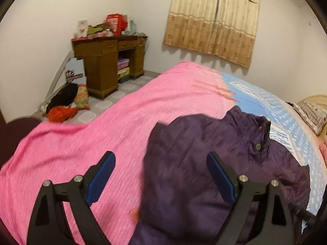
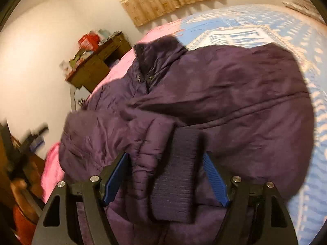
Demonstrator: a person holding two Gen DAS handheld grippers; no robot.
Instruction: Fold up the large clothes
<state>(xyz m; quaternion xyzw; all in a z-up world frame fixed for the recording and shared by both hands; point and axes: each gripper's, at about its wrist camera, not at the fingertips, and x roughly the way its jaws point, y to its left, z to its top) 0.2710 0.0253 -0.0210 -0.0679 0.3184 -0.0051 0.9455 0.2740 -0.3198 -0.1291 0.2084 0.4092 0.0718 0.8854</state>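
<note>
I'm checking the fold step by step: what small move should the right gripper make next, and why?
Probably close the right gripper on the sleeve cuff. The ribbed cuff of the purple padded jacket already lies between its open jaws, and neither pad looks pressed on it. The left gripper hovers open, holding nothing.

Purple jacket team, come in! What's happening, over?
Left hand-held gripper open above purple jacket. Right hand-held gripper open around its sleeve cuff. Jacket on bed, unfolded. Nothing blocking.
</note>
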